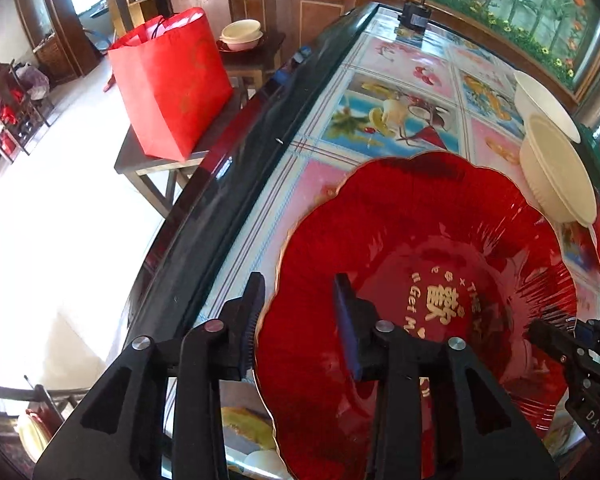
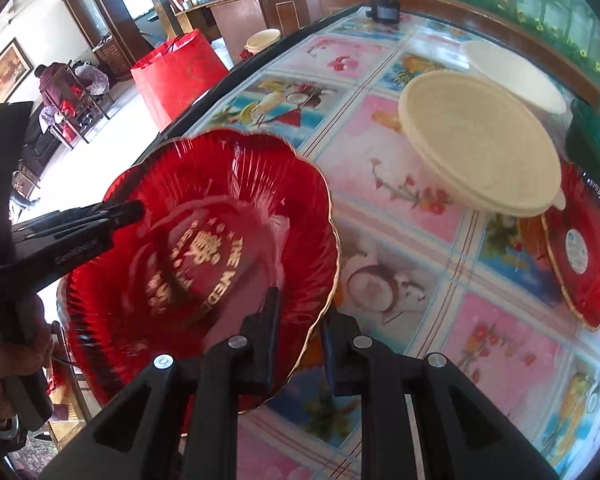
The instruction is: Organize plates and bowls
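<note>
Two grippers meet on one plate here, and only one of them has a hold on it. The red translucent scalloped plastic plate with a gold rim and gold lettering [image 1: 420, 240] sits close to the glossy black edge [image 1: 220, 184] of the table with the fruit-print cloth [image 2: 420, 280]. In the right wrist view part of it seems to reach out past that edge. It looks tilted, and whether its underside rests on the cloth cannot be told. The right gripper [image 2: 302, 316] has its jaws drawn together on the plate's near rim. The left gripper [image 1: 300, 300] straddles the opposite rim with its jaws apart, clear space showing beside each pad. The main risk is therefore a one-sided hold: thin, slick plastic pinched at a single point is likely to sag, pivot or slip free if lifted or swung. So near the edge, it could drop to the floor. A hard squeeze could also crack or buckle the fluted rim. Carried to the right, the plate might clip the cream ribbed bowl [image 2: 480, 148] resting against a second red gold-rimmed plate [image 2: 588, 248], and nudge both. The plain white bowl [image 2: 512, 76] behind them stands farther off and seems less exposed.
</note>
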### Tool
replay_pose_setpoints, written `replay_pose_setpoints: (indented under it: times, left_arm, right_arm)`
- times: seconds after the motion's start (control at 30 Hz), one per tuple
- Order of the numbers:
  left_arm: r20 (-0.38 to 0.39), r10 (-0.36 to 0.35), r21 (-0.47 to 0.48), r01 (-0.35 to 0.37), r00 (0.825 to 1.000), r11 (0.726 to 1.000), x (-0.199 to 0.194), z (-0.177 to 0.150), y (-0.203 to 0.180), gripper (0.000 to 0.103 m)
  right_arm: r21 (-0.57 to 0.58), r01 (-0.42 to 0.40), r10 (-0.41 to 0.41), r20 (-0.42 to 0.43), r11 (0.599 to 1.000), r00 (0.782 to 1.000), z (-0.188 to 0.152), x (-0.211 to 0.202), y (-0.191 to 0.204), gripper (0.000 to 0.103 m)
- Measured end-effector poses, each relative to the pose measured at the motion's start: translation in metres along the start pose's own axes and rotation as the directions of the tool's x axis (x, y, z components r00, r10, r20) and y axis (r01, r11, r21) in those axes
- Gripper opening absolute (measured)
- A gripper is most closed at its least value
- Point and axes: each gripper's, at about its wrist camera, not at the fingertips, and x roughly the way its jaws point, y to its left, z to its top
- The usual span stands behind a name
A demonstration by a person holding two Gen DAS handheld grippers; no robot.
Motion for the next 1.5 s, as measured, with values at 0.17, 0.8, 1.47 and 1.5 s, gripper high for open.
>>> replay_pose_setpoints:
  times: [0.17, 0.8, 1.47, 1.5]
  left_arm:
    - [-0.003, -0.001, 0.006, 0.001, 1.0, 1.0, 0.003, -0.007, 0.003, 0.054]
    - [0.052, 0.043, -0.001, -0.043, 0.998, 0.999, -0.04, 0.008, -0.001, 0.057]
    - [0.044, -0.098, 0.122, 0.092, 0.994, 0.988, -0.057, 0.023, -0.119, 0.057]
    - [0.041, -0.103, 0.131, 0.096, 0.994, 0.987, -0.057, 0.024, -0.127, 0.057]
  right_arm:
    - [0.02, -0.012, 0.013, -0.014, 1.0, 1.0, -0.007, 0.002, -0.004, 0.019]
    - [0.045, -0.06, 0.058, 0.04, 0.997, 0.998, -0.002, -0.026, -0.012, 0.043]
    - [0.153, -0.032, 0.017, 0.099, 0.988, 0.995, -0.007, -0.067, -0.077, 0.052]
    - [0.161, -0.028, 0.012, 0.099, 0.987, 0.995, -0.008, -0.069, -0.082, 0.052]
